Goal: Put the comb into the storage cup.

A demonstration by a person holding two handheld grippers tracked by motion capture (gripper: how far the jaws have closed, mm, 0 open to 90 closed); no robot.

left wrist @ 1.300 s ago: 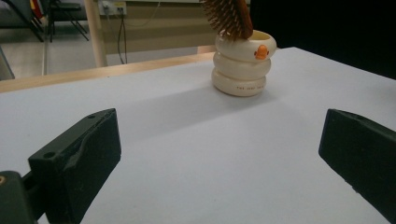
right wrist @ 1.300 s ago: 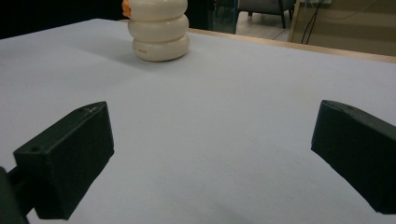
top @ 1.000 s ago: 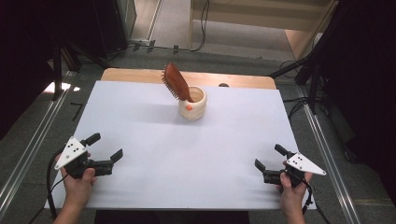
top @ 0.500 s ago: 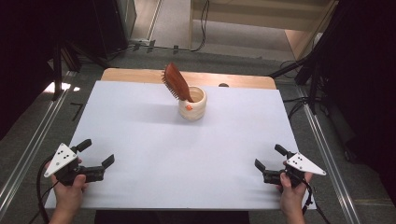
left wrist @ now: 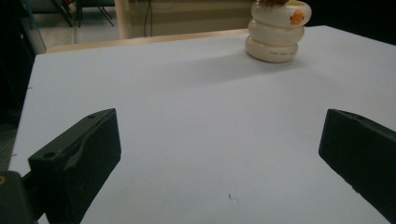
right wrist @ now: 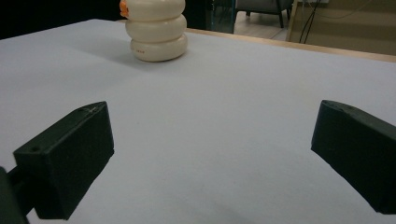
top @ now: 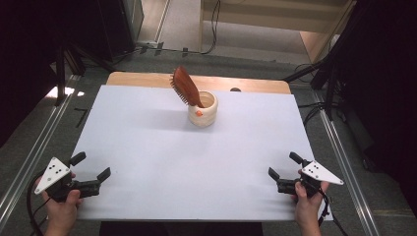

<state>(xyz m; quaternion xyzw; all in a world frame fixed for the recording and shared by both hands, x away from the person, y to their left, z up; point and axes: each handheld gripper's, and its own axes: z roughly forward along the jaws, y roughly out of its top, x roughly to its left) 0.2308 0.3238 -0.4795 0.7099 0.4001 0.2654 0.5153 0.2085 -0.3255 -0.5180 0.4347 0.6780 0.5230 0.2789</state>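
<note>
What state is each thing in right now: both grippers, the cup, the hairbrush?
Left gripper: open, empty, low over the white table sheet, near its left edge.
Right gripper: open, empty, near the right edge.
Cream ribbed ceramic cup with an orange mark: upright, far centre, untouched.
Reddish-brown wooden hairbrush: standing in the cup, handle down, head leaning left.

A white sheet (top: pixel 147 128) covers a wooden table (top: pixel 137 78). Grey floor (top: pixel 236 54) lies beyond, with black cables (top: pixel 215 19) and metal rails (top: pixel 344 162) alongside. The sides are dark.
</note>
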